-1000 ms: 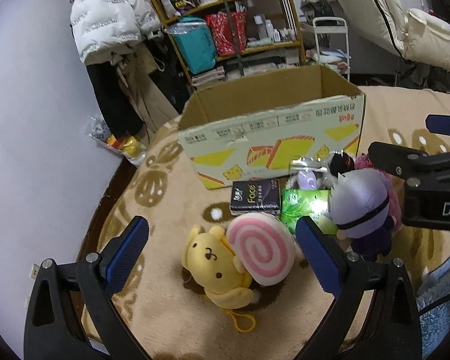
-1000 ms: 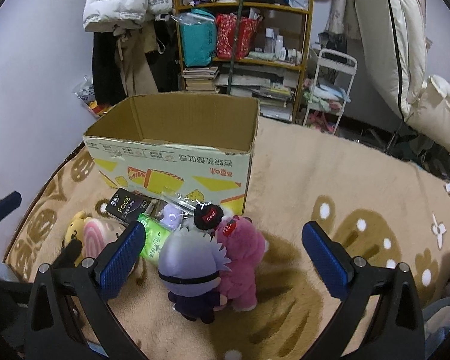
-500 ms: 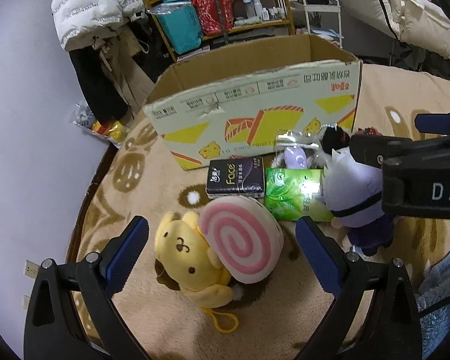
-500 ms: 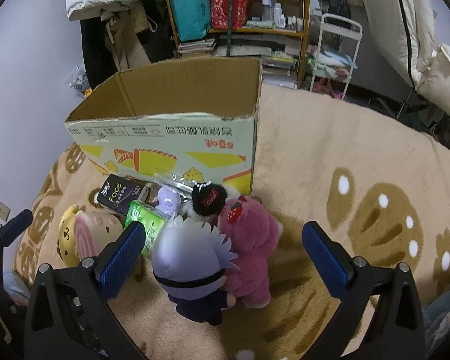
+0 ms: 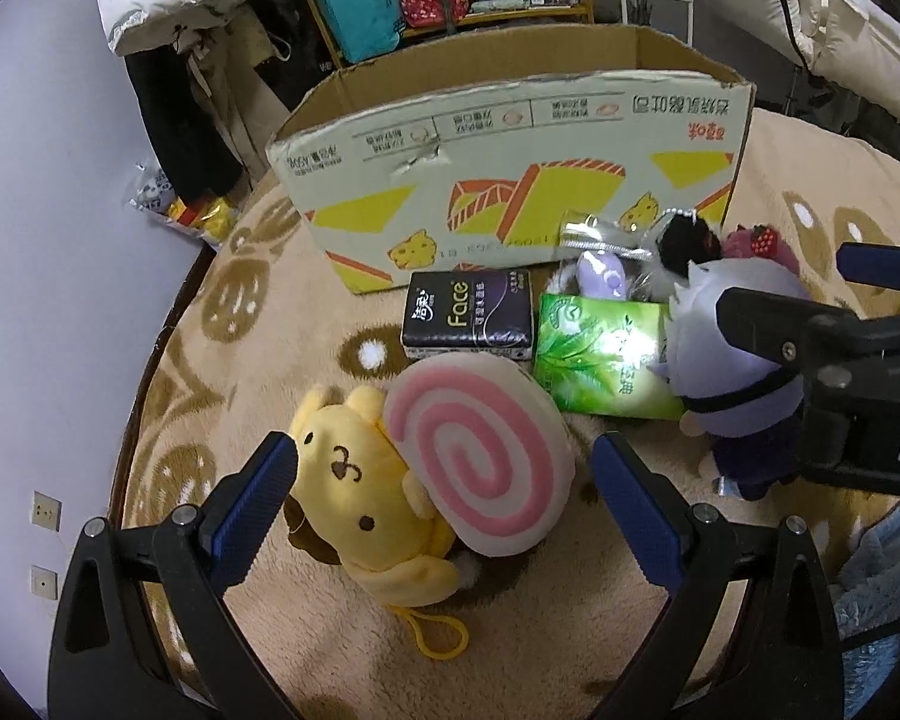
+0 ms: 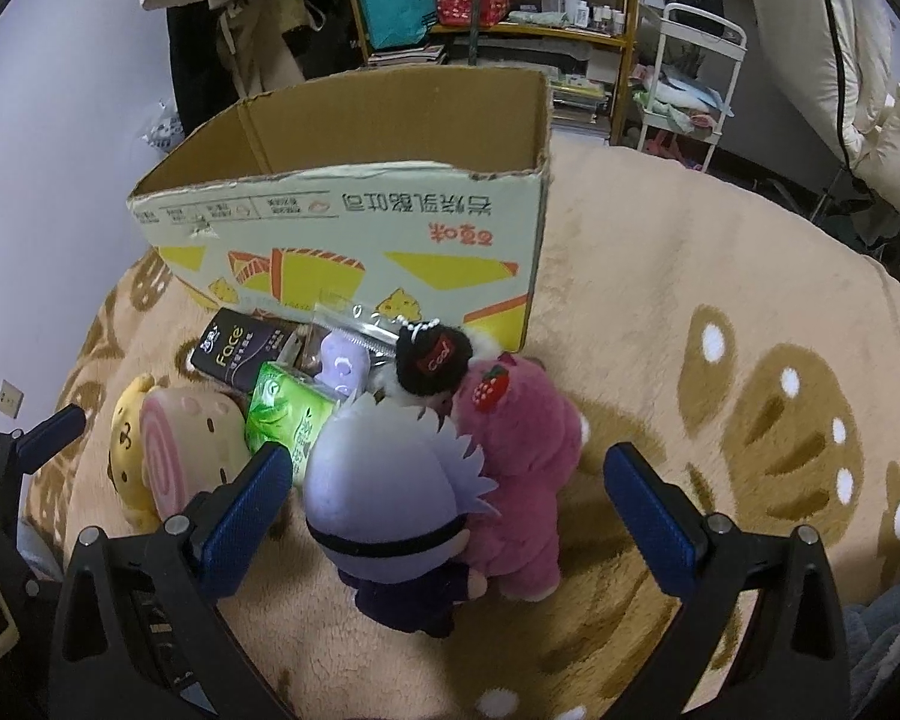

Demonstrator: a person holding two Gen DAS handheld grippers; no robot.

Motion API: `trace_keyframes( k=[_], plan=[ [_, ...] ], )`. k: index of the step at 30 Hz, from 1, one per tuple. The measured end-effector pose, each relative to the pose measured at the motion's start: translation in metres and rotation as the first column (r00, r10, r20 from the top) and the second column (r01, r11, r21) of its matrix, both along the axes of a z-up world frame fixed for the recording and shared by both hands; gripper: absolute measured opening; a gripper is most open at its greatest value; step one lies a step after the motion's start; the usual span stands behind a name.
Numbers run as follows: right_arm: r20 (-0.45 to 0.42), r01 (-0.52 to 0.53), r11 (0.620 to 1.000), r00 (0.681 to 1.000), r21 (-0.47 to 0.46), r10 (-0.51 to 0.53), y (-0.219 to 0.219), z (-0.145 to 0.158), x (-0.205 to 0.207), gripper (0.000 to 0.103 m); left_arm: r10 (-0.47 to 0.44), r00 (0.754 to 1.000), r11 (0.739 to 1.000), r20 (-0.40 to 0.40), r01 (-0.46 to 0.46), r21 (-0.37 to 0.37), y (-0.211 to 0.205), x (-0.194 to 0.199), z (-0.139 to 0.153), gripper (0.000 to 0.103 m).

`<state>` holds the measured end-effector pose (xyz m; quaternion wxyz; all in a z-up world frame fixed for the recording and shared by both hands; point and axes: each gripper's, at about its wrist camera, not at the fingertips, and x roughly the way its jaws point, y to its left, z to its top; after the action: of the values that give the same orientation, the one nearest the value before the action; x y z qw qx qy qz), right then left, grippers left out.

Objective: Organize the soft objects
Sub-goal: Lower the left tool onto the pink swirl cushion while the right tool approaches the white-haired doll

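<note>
A yellow dog plush (image 5: 360, 498) and a pink swirl cushion (image 5: 480, 456) lie on the tan rug, between the fingers of my open left gripper (image 5: 444, 510). A purple-haired doll (image 6: 390, 498) and a pink bear plush (image 6: 516, 468) stand between the fingers of my open right gripper (image 6: 444, 516). A small black-haired doll (image 6: 432, 360) sits behind them. A black tissue pack (image 5: 468, 315) and a green tissue pack (image 5: 600, 354) lie before the open cardboard box (image 5: 510, 138), which also shows in the right wrist view (image 6: 360, 210).
A clear bag with a lilac item (image 5: 600, 270) leans on the box front. Shelves (image 6: 480, 12), hanging coats (image 5: 168, 0) and a white cart (image 6: 690, 78) stand beyond the rug. The rug (image 6: 720, 300) stretches open to the right.
Both grippers have moved down and closer to the toys; the plush pairs now sit larger and lower between the open fingers. Nothing was grasped.
</note>
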<state>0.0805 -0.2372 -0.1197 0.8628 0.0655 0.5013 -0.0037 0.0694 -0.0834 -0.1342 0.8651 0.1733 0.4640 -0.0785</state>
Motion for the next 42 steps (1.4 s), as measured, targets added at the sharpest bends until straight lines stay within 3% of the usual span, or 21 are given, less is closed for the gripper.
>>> trace_keyframes(
  k=[8, 14, 16, 21, 42],
  plan=[
    [0.002, -0.055, 0.997, 0.998, -0.047, 0.055, 0.013, 0.0, -0.001, 0.085, -0.009, 1.0, 1.0, -0.026, 0.008, -0.019, 0.002, 0.002, -0.004, 0.097],
    [-0.013, -0.11, 0.994, 0.994, -0.022, 0.11, 0.021, -0.004, -0.002, 0.071, -0.037, 0.997, 0.998, -0.066, 0.034, -0.043, 0.001, 0.004, -0.01, 0.074],
    [-0.013, -0.122, 0.992, 0.993, -0.026, 0.122, 0.024, -0.005, -0.002, 0.071, -0.046, 0.995, 0.997, -0.086, 0.041, -0.063, 0.0, 0.005, -0.012, 0.065],
    [-0.033, -0.15, 0.989, 0.988, -0.019, 0.149, 0.029, -0.008, -0.002, 0.07, -0.04, 0.993, 0.994, -0.109, 0.028, -0.109, 0.005, 0.007, -0.012, 0.057],
    [-0.1, -0.173, 0.985, 0.98, -0.008, 0.171, 0.032, -0.02, 0.002, 0.061, -0.01, 0.991, 0.993, -0.132, -0.006, -0.119, 0.006, 0.007, -0.018, 0.056]
  ],
)
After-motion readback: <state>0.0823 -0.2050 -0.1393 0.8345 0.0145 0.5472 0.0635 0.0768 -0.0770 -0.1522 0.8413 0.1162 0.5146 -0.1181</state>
